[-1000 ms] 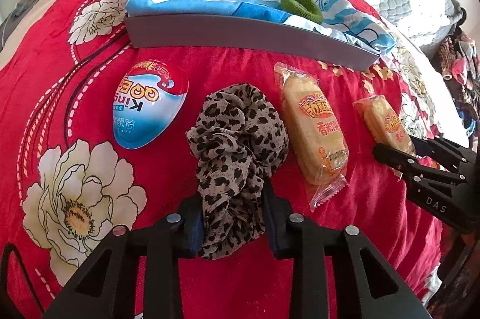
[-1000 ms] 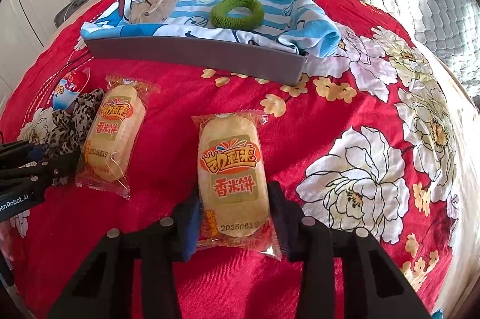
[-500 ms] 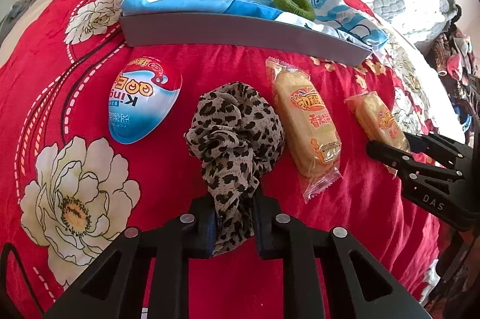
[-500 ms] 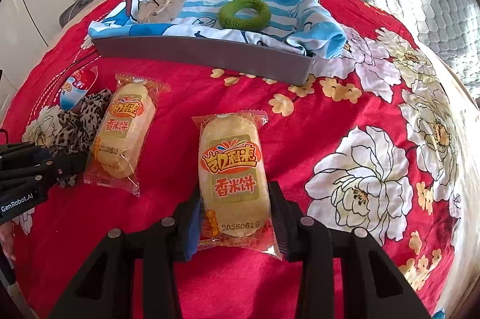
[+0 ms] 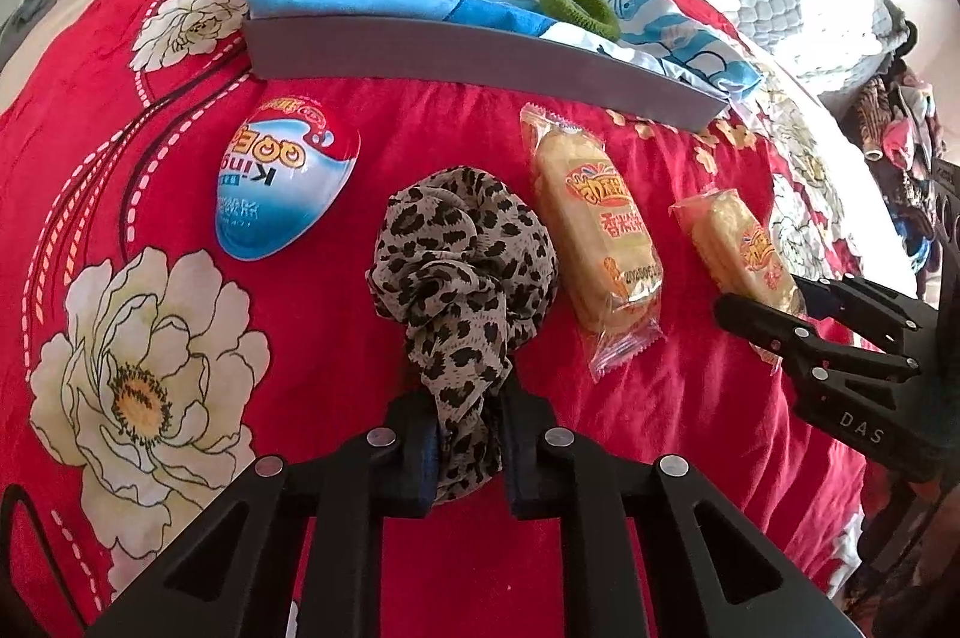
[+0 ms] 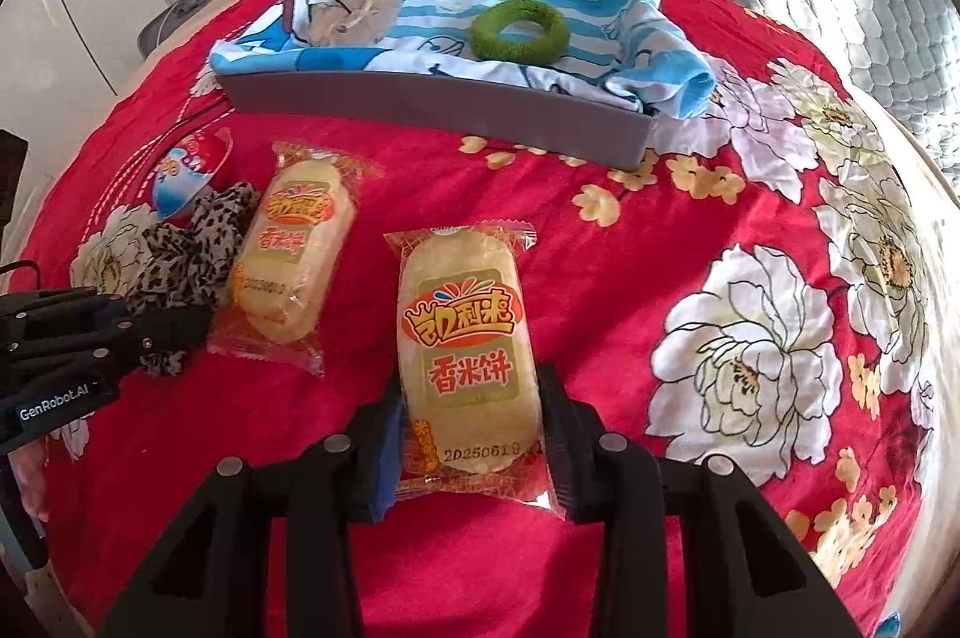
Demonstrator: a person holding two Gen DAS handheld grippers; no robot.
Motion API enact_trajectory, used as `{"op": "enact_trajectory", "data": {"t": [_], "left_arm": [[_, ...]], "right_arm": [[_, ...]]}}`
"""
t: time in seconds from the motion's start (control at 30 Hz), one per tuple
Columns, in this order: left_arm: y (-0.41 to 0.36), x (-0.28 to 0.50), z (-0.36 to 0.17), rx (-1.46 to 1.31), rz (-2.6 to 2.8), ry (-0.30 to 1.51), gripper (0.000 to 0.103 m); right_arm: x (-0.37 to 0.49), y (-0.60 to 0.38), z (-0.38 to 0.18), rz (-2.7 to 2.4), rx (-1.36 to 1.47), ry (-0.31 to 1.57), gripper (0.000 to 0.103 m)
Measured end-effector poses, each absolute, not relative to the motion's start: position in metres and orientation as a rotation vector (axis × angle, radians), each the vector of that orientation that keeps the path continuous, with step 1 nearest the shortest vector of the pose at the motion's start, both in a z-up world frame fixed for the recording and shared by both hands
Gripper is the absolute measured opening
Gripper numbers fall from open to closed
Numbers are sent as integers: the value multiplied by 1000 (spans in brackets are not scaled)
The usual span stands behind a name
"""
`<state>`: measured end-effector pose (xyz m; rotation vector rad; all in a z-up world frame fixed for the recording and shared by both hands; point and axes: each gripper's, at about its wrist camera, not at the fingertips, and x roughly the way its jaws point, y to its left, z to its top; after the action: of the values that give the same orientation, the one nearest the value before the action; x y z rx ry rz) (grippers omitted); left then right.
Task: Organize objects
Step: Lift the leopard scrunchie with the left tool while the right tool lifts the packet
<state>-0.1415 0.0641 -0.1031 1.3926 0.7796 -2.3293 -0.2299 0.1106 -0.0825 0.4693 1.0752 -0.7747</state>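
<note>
Left wrist view: left gripper (image 5: 465,437) pinches the near end of the leopard-print scrunchie (image 5: 462,254), which lies on the red floral bedspread (image 5: 150,368) between the egg-shaped candy pack (image 5: 285,188) and a rice cracker packet (image 5: 600,233). Low grip probably suits lifting into the grey tray (image 5: 480,56).

Right wrist view: right gripper (image 6: 471,449) clamps the second rice cracker packet (image 6: 465,338) by its sides; the tray already holds a green hair tie (image 6: 519,29), so like items likely follow.

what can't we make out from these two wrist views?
- Gray tray interior: both views, covered by the blue cartoon cloth.
- Egg-shaped package: right view, partly behind the leopard scrunchie.
- Second rice cracker pack near end: left view, hidden by the right hand-held gripper.
- Cluttered items at right edge: left view, too distorted.
</note>
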Motion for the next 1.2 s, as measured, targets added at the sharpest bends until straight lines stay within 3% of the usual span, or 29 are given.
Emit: {"op": "enact_trajectory", "data": {"t": [1.2], "left_arm": [[83,-109,-79,1343,-2351,786,15]], "right_arm": [[-230,159,-67,-694,471,1042,40]]}}
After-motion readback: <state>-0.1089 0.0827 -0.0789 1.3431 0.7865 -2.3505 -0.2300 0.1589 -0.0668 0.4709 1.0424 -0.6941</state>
